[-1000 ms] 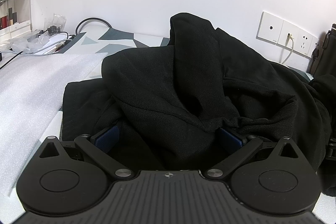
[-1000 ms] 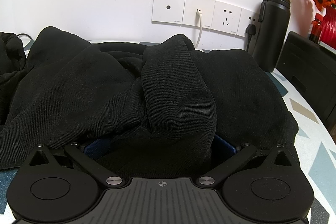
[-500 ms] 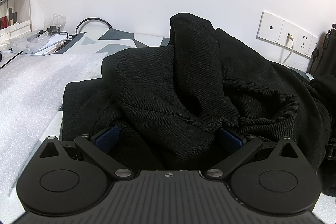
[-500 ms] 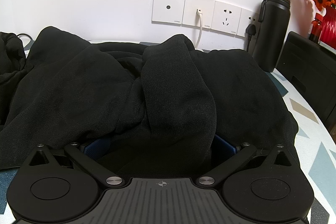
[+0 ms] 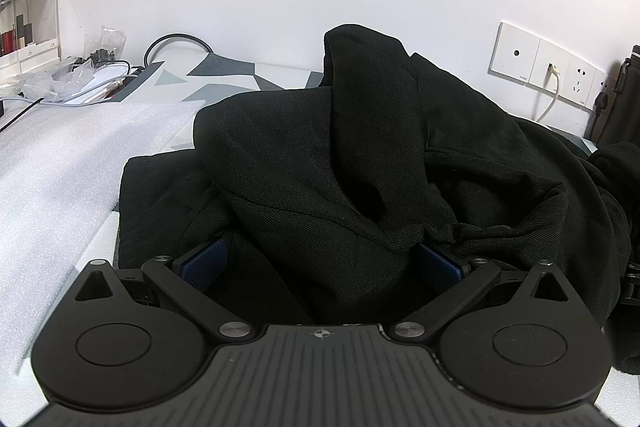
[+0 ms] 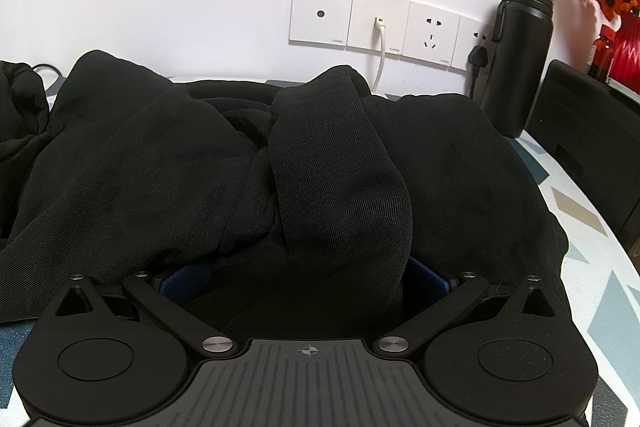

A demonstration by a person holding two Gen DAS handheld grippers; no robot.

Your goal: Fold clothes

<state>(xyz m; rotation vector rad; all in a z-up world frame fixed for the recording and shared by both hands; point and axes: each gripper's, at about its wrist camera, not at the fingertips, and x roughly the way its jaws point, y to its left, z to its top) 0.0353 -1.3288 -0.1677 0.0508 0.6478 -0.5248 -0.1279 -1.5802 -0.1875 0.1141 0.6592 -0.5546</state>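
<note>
The black garment (image 5: pixel 360 163) lay in a crumpled heap on the patterned counter (image 5: pixel 224 67), close to the wall with the white sockets (image 6: pixel 384 21). The left gripper (image 5: pixel 320 259) was released: its blue pads (image 5: pixel 204 263) stood wide apart, and a fold of the cloth hung between them. The right gripper (image 6: pixel 306 277) was also spread wide, with cloth lying between its pads. A white foam sheet (image 5: pixel 72 163) lay just beside the garment, and a black bottle (image 6: pixel 520 55) stood behind it.
</note>
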